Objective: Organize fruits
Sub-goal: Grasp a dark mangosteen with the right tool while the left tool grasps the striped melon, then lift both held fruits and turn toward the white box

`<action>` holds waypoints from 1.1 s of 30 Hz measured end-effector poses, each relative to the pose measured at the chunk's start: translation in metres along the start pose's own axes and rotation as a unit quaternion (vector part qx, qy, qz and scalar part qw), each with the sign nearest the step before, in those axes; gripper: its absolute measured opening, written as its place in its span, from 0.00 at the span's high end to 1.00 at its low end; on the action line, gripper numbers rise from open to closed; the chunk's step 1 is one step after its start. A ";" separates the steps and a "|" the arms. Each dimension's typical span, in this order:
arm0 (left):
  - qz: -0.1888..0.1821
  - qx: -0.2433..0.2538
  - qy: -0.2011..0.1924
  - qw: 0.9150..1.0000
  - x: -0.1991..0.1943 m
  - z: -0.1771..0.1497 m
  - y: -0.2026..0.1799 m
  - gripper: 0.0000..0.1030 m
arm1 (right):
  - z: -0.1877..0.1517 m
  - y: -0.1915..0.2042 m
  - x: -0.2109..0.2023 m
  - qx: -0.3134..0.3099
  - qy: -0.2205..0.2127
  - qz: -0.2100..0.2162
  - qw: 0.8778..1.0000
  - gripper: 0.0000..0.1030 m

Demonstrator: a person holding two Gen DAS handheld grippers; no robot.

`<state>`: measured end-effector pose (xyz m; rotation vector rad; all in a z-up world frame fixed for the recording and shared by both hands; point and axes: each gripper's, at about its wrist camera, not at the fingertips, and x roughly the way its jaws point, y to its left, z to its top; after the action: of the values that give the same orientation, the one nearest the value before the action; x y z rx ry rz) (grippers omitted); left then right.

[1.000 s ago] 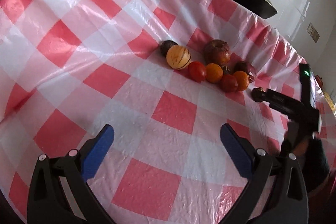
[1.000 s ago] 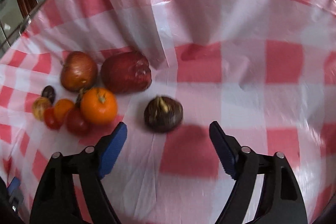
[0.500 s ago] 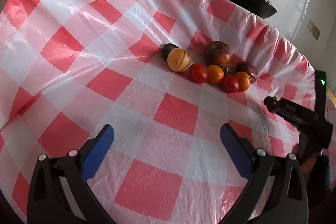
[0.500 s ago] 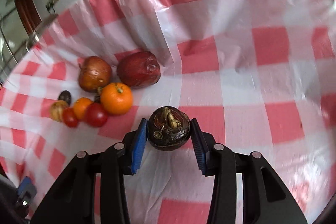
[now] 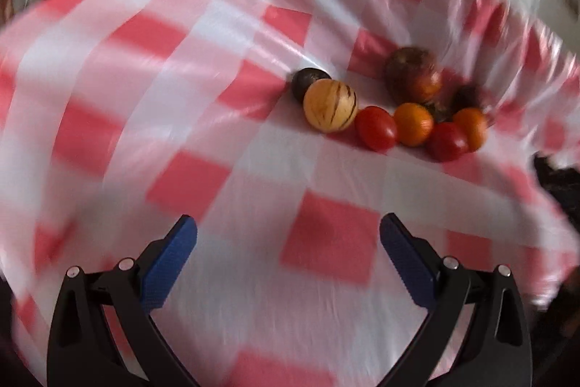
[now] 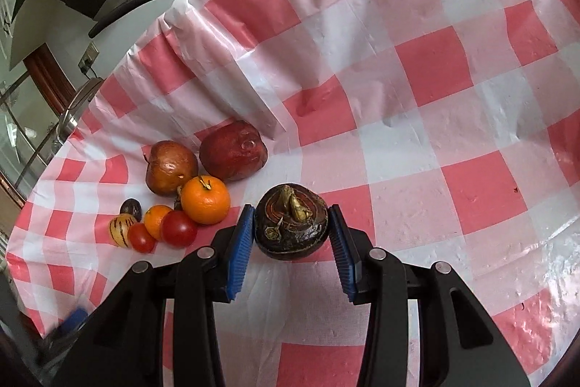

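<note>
My right tongs [image 6: 290, 231] clamp the dark round fruit [image 6: 291, 222] across its widest part, lifted off the worktop [image 6: 453, 89] beside the fruit cluster [image 6: 188, 198]. It looks firm and light, glossy, so possibly slippery. Left tongs [image 5: 288, 238] gape wide, holding nothing.

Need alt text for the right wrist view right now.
The right gripper is shut on a dark brown mangosteen over a red-and-white checked tablecloth. To its left sits a cluster of fruit: oranges, tomatoes, apples.
</note>
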<state>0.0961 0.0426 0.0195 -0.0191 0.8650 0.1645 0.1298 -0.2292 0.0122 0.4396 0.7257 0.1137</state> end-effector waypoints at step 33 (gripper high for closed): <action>-0.081 -0.093 -0.011 0.992 -0.006 -0.015 0.033 0.56 | 0.001 0.000 0.002 0.005 -0.001 0.002 1.000 0.60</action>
<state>0.0760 0.0732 0.0165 -0.2616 0.8203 0.0922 0.1324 -0.2293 0.0113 0.4508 0.7230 0.1135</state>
